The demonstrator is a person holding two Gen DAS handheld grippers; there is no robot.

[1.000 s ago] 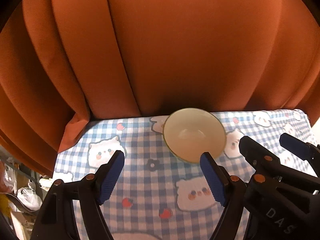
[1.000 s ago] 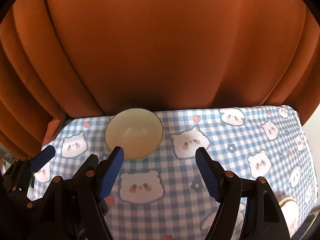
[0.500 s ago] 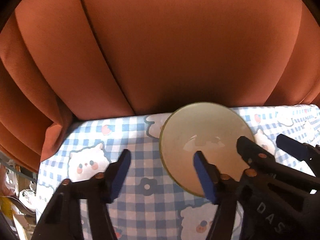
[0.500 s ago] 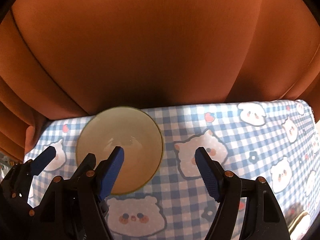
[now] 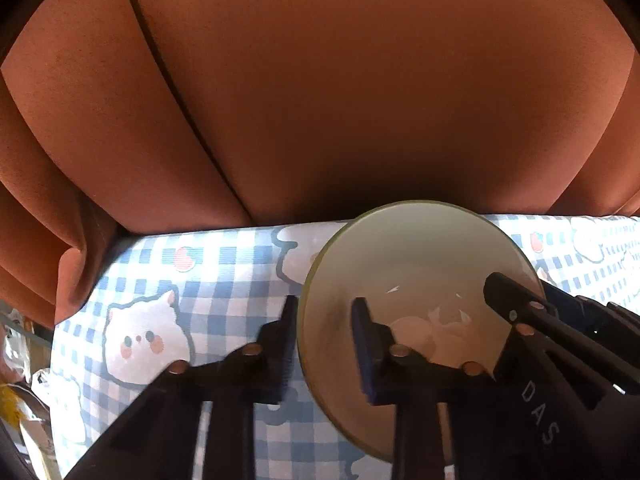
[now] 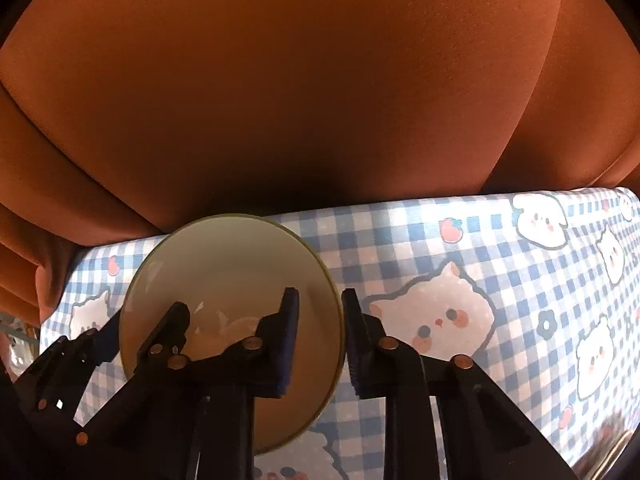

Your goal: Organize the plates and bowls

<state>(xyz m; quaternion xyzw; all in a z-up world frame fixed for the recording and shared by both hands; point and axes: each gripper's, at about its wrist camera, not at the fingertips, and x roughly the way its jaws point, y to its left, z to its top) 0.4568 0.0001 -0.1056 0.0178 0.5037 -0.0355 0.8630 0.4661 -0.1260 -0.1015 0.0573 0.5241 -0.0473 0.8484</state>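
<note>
Left wrist view: my left gripper (image 5: pixel 325 330) fills the lower middle of the frame, its jaws partly closed and straddling the left rim of a pale cream bowl (image 5: pixel 420 256). One finger sits outside the wall, the other inside the bowl; whether the pads press the rim I cannot tell. My right gripper (image 5: pixel 556 308) reaches in from the lower right, one finger inside the bowl.

Right wrist view: my right gripper (image 6: pixel 320 328) sits at lower centre, jaws narrowed around the bowl's (image 6: pixel 232 264) right rim, one finger inside, one just outside. Firm contact is not clear. My left gripper (image 6: pixel 140 328) enters from the lower left, at the opposite rim.

The bowl rests on a blue-and-white checked tablecloth (image 6: pixel 460 248) printed with white cartoon cats, near its far edge. An orange curtain (image 6: pixel 320 80) fills the upper frame.
</note>
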